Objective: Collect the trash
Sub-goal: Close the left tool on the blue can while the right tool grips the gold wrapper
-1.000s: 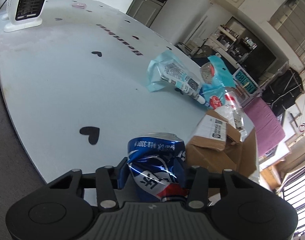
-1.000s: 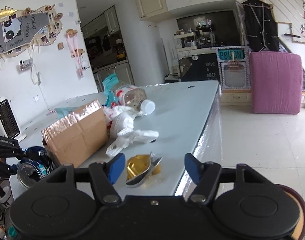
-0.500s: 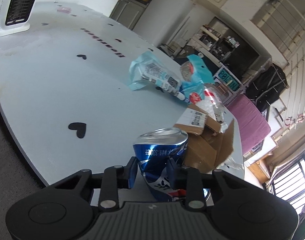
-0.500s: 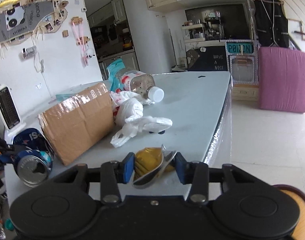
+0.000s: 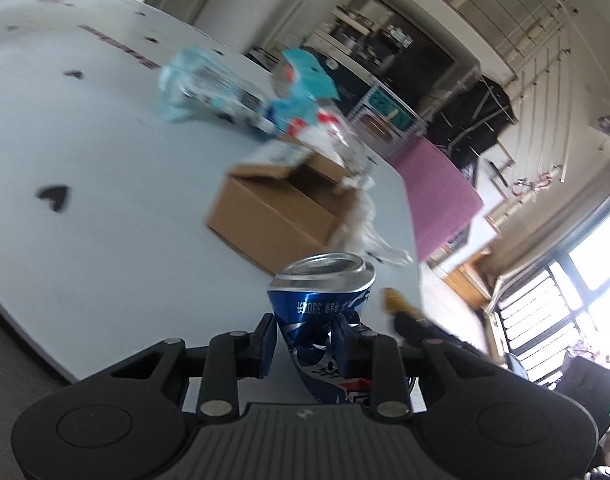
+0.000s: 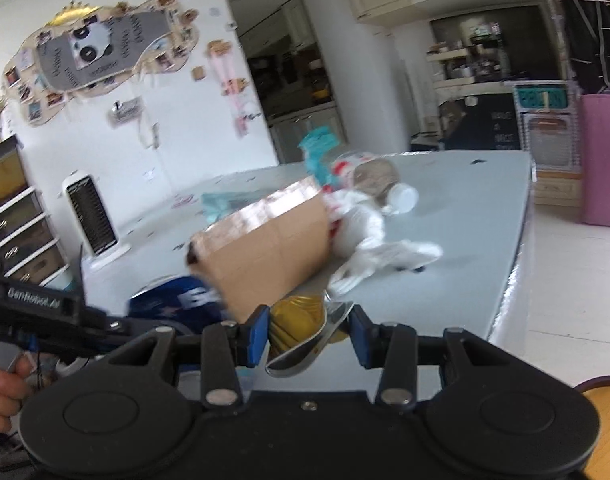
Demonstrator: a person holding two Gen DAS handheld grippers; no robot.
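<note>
My left gripper is shut on a crushed blue can and holds it up off the pale table. The can also shows in the right wrist view. My right gripper is shut on a crumpled gold and silver wrapper near the table's front edge. A cardboard box lies just behind both. A white plastic bag, a clear plastic bottle and light blue wrappers lie further back.
A white heater stands at the table's far left. A drawer unit is at the left wall. A pink block stands on the floor to the right. An orange-rimmed container shows at the bottom right.
Both grippers closed, the left on the blue can and the right on the gold wrapper. Both have lifted their items and the views have swung.
</note>
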